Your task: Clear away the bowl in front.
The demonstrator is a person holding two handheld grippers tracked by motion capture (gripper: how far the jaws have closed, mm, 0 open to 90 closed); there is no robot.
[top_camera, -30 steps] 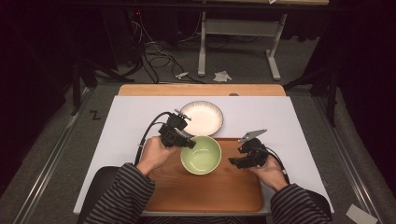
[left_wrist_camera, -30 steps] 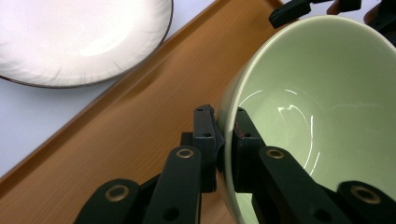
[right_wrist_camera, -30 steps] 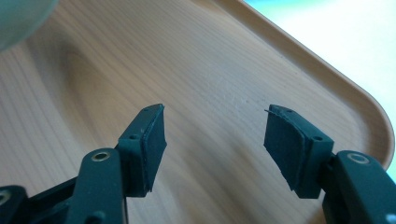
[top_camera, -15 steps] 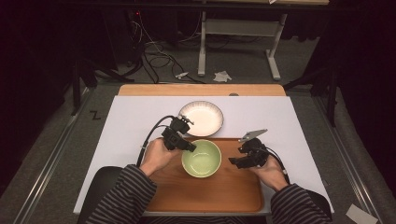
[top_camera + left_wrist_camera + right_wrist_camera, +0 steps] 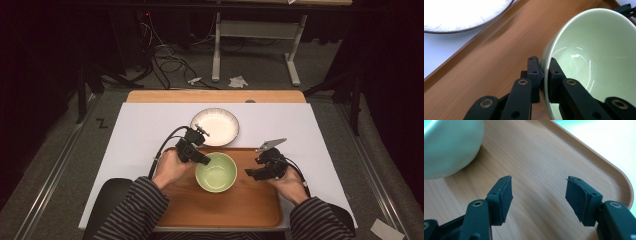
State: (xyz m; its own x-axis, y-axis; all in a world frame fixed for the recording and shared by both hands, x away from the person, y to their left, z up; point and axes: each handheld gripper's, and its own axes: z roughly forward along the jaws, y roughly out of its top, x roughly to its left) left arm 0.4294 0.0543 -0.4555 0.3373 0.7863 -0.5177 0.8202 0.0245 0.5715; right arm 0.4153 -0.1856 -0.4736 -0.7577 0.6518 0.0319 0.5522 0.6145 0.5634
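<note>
Left gripper (image 5: 545,72) pinches green bowl (image 5: 596,57), rim partly hidden behind its jaws

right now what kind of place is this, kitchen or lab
Probably a lab recording setup, not a kitchen: a paper-covered table, loose cables on a dark floor, and a green bowl on a wooden tray, handled with hand-held grippers.
</note>
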